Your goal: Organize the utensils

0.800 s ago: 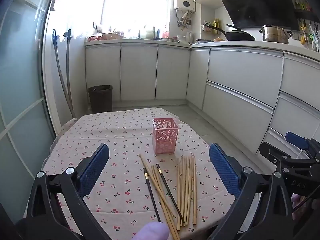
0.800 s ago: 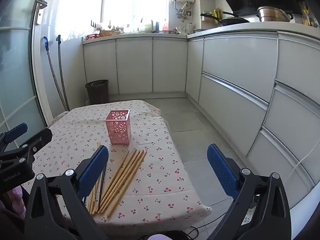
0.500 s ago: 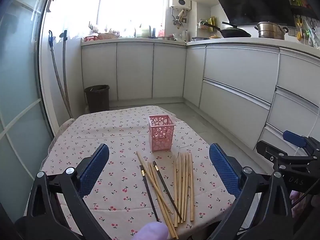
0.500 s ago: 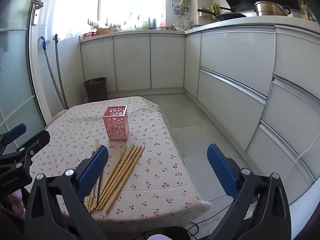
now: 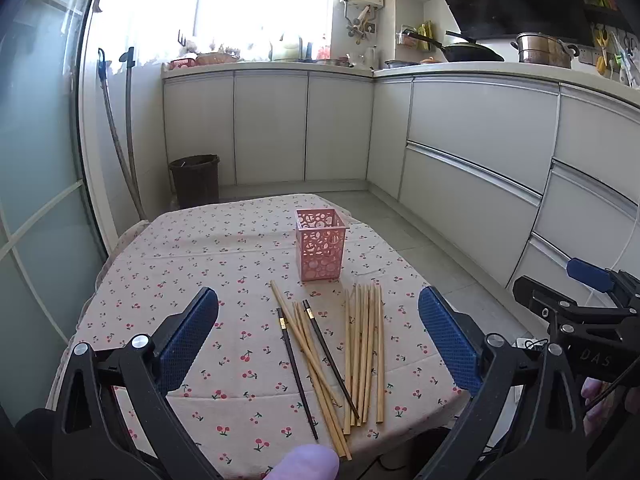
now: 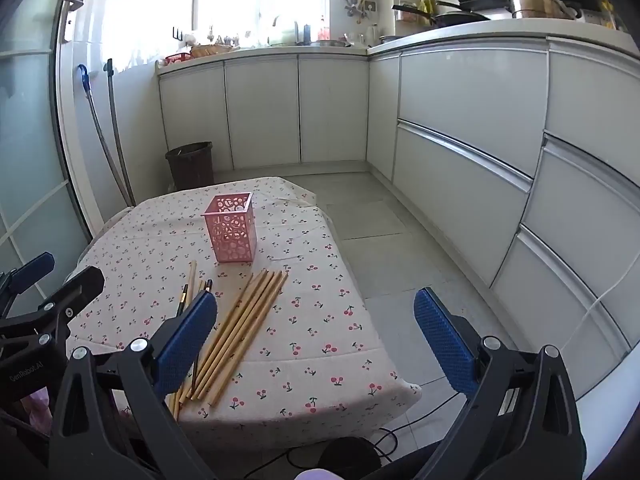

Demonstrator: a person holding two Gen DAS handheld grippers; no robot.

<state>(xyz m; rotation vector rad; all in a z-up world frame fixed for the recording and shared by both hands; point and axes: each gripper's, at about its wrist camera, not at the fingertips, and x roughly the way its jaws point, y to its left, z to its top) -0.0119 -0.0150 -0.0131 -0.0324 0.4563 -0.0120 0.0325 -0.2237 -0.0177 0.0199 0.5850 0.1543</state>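
Observation:
A pink perforated holder [image 5: 320, 244] stands upright on the cherry-print tablecloth [image 5: 200, 264]; it also shows in the right wrist view [image 6: 231, 227]. Several wooden chopsticks [image 5: 365, 346] lie side by side near the table's front edge, with two black chopsticks [image 5: 295, 368] and more wooden ones to their left. The wooden bundle shows in the right wrist view [image 6: 244, 324]. My left gripper [image 5: 318, 336] is open and empty above the chopsticks. My right gripper [image 6: 316, 340] is open and empty, over the table's right front corner.
The small table [image 6: 320, 360] stands in a kitchen with white cabinets [image 5: 472, 148] to the right and behind. A dark waste bin [image 5: 195, 178] stands on the floor behind the table. A glass door [image 5: 36, 184] is at the left. Cables lie on the floor [image 6: 404, 426].
Both grippers have drawn back and risen slightly, so the table and holder look smaller and farther. Nothing on the table has moved. Both grippers stay open.

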